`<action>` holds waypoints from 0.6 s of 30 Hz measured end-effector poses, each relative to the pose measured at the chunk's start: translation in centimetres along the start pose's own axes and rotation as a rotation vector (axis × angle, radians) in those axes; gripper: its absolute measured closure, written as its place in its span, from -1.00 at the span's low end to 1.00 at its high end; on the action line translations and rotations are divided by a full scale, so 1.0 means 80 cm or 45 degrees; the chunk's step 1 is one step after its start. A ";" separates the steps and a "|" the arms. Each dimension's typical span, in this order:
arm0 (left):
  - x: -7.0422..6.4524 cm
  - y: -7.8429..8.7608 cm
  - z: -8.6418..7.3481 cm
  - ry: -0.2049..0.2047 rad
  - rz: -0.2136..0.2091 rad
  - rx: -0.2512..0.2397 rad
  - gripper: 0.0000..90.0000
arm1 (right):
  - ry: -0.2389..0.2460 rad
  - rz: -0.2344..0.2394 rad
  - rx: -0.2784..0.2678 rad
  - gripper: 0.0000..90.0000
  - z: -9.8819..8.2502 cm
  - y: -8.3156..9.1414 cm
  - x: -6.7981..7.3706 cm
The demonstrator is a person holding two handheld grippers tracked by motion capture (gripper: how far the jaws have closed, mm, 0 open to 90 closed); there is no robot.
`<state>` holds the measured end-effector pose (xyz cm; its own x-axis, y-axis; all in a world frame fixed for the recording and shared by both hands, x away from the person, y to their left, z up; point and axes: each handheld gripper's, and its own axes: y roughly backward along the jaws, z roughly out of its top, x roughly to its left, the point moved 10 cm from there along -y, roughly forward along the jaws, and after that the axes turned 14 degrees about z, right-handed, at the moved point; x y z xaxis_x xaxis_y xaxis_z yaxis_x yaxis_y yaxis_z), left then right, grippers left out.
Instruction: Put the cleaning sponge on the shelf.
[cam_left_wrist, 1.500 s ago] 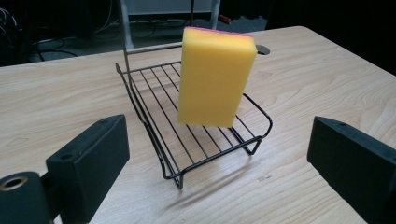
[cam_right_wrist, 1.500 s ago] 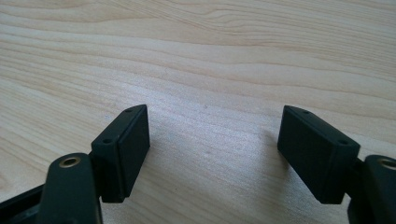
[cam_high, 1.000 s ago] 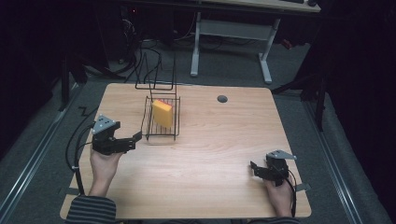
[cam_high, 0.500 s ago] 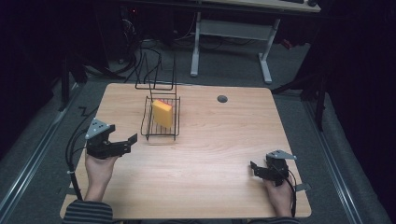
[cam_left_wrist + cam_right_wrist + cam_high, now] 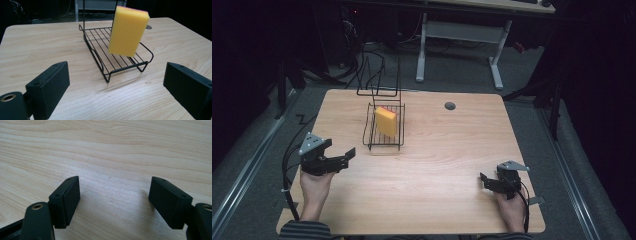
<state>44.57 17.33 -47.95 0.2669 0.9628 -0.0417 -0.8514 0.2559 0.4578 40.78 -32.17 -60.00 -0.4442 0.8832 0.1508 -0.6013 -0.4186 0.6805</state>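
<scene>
sponge (image 5: 128, 31) base hidden behind wire rack (image 5: 117, 60) rim

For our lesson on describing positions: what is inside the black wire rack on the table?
A yellow sponge stands on edge inside the wire rack, leaning against its tall back. The grid behind the sponge is covered; the rest of the grid holds nothing else.

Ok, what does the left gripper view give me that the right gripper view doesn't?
The left gripper view looks past its open left gripper at the yellow sponge, which stands on end in the black wire rack, leaning back, with a pink layer along its top edge. The right gripper view has its own open right gripper with nothing between the jaws. Both views share the light wooden table.
</scene>
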 end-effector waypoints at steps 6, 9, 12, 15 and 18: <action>0.004 -0.002 -0.010 0.014 0.007 0.019 -0.84 | 0.000 -0.001 0.000 -0.43 0.000 0.000 0.000; 0.006 -0.003 -0.016 0.019 0.009 0.031 -0.84 | 0.000 -0.001 0.000 -0.43 0.000 0.000 0.000; 0.008 -0.004 -0.022 0.025 0.012 0.041 -0.84 | 0.000 -0.001 0.000 -0.43 0.000 0.000 0.000; 0.009 -0.006 -0.029 0.028 0.017 0.054 -0.84 | 0.000 -0.001 0.000 -0.43 0.000 0.000 0.000; 0.010 -0.007 -0.034 0.030 0.015 0.064 -0.84 | 0.000 -0.001 0.000 -0.43 0.000 0.000 0.000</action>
<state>44.05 18.22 -50.66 0.2458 0.9677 -0.0565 -0.8306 0.2404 0.5023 40.78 -32.18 -60.00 -0.4440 0.8834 0.1499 -0.6016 -0.4179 0.6807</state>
